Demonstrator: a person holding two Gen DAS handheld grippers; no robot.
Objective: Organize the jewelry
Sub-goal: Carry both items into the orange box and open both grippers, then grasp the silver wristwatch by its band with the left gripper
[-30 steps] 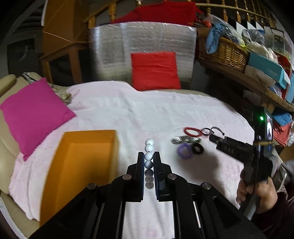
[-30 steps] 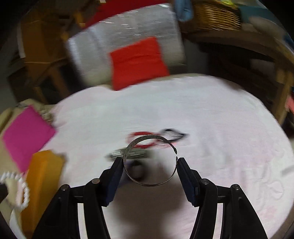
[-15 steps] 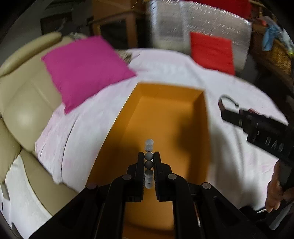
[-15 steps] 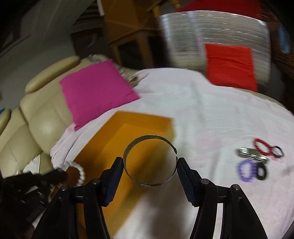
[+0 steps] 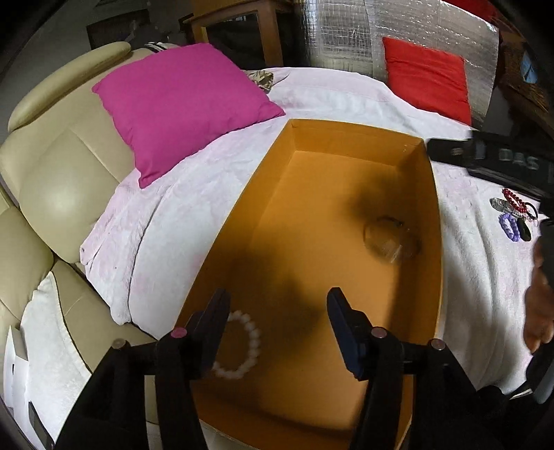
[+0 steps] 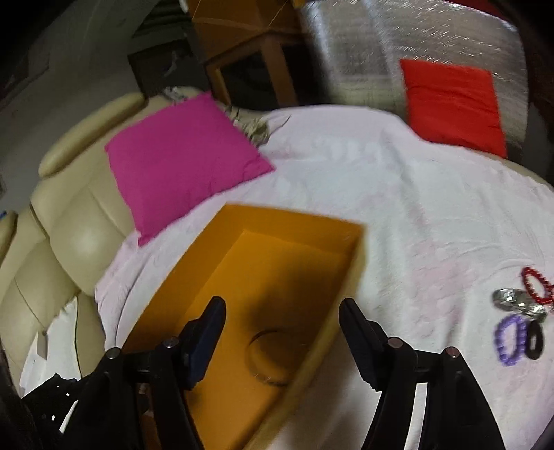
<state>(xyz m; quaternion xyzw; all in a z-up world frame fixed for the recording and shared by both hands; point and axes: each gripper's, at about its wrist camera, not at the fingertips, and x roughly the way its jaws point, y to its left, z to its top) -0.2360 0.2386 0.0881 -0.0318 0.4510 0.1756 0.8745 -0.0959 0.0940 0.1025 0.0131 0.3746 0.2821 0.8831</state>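
An open orange box stands on the white-covered bed; it also shows in the right wrist view. A white bead bracelet lies on the box floor at the near left. A thin metal bangle lies blurred in the box at the right, also in the right wrist view. My left gripper is open and empty above the box. My right gripper is open and empty above the box's near right corner. Red, silver, purple and black jewelry pieces lie on the cover to the right.
A magenta cushion lies on the beige sofa left of the box. A red cushion leans on a silver foil panel at the back. The right gripper's body hangs over the box's far right corner.
Both grippers have opened. The bead bracelet has dropped from the left gripper into the box, and the bangle has dropped from the right gripper into the box.
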